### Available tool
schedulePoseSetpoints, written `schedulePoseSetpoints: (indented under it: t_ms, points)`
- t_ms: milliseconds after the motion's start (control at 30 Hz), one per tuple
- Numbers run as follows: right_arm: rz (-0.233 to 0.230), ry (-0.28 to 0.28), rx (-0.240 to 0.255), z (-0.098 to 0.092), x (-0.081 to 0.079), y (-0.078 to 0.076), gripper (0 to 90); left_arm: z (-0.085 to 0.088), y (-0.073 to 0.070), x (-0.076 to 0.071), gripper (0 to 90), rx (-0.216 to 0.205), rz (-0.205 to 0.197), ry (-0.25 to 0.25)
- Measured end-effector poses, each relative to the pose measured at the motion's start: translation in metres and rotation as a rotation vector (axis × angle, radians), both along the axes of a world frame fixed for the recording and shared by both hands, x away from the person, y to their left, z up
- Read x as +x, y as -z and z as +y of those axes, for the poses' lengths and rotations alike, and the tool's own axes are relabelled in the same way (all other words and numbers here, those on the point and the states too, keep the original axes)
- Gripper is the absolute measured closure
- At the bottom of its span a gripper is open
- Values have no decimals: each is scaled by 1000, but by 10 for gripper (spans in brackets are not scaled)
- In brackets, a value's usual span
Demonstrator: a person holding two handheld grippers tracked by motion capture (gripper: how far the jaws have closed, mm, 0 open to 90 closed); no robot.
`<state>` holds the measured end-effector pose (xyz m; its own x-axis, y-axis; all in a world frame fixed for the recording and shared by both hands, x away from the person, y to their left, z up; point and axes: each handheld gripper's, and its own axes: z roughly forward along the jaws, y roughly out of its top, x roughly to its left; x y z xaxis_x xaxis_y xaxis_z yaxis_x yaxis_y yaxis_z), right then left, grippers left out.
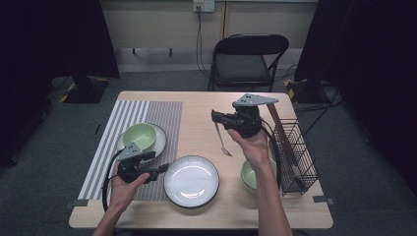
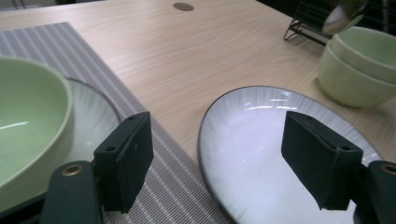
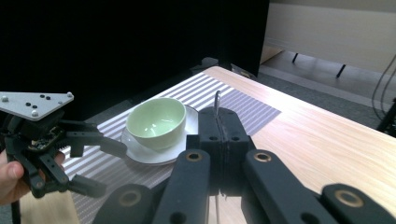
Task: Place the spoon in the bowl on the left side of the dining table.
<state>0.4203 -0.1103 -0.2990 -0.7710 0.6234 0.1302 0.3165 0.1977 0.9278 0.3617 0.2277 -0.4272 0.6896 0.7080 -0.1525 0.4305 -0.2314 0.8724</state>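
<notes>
Dim room, dark curtains either side, black folding chair (image 1: 250, 58) behind a light wood worktop (image 1: 196, 123). A striped grey placemat (image 1: 147, 115) covers the worktop's left part.

Right claw (image 1: 214, 117) is held above the worktop's middle, jaws pressed together and pinching a metal spoon (image 1: 222, 140) by its handle; the spoon hangs down from the jaws with its bowl low, close over the wood. In the right gripper view the handle tip sticks up between the closed pads (image 3: 216, 105).

Left claw (image 1: 164, 167) sits low at the front left, jaws spread, holding nothing. In the left gripper view its pads (image 2: 126, 156) straddle the mat edge and the rim of the white plate (image 2: 261, 154).

White plate lies front centre, just beside the mat. Green bowl (image 1: 139, 135) sits on a white saucer (image 1: 160, 137) on the mat. Two stacked green bowls (image 2: 359, 65) stand right of the plate, partly under the right forearm in the high view. Black wire rack (image 1: 294, 155) stands at the right edge with long dark sticks in it, what they are I can't tell.
</notes>
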Motion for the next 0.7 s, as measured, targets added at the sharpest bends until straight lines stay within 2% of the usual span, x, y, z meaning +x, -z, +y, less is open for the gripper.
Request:
schedulePoseSetpoints:
  t_ms: [300, 400, 467, 700]
  points:
    - [13, -34, 13, 16, 3, 4, 899, -13, -16, 10, 235, -41, -20, 26]
    - [19, -46, 21, 20, 4, 6, 899, -18, -22, 12, 234, -37, -34, 37]
    - [26, -50, 17, 23, 4, 6, 899, -21, -26, 14, 234, -51, -38, 44]
    - [20, -69, 6, 35, 2, 4, 899, -30, -38, 17, 233, -50, -60, 56]
